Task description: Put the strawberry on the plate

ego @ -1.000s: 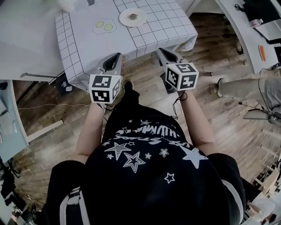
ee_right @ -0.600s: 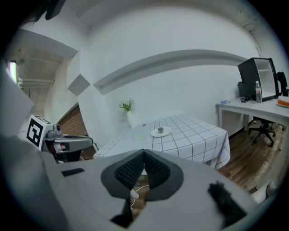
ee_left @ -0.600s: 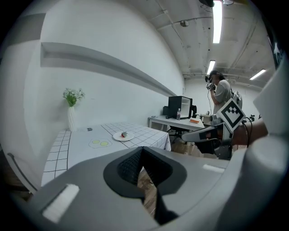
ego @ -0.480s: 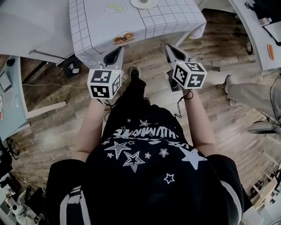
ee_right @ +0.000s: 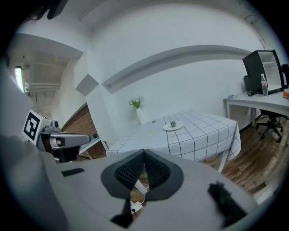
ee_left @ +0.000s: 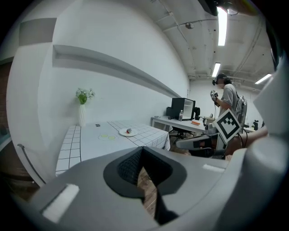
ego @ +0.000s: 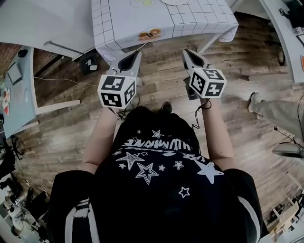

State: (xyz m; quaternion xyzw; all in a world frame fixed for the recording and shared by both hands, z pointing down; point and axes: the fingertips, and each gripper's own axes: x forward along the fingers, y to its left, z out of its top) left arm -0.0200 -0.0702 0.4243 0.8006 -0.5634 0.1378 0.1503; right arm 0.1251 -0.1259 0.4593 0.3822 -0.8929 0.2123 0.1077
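Observation:
A white plate with the small red strawberry on it lies on the checked tablecloth, far ahead of both grippers. The right gripper view shows the same plate and strawberry. My left gripper is shut and holds nothing, and my right gripper is shut and holds nothing too. In the head view, the left gripper and right gripper are held side by side over the wooden floor, short of the table. Only the plate's rim shows there.
A vase with green sprigs stands at the table's back. To the right are a desk with a monitor, an office chair, and a standing person. Another person's leg is on the floor at right.
The table has slid toward the top of the head view and the plate has almost left it, so I have backed away. Both grippers stay shut and side by side.

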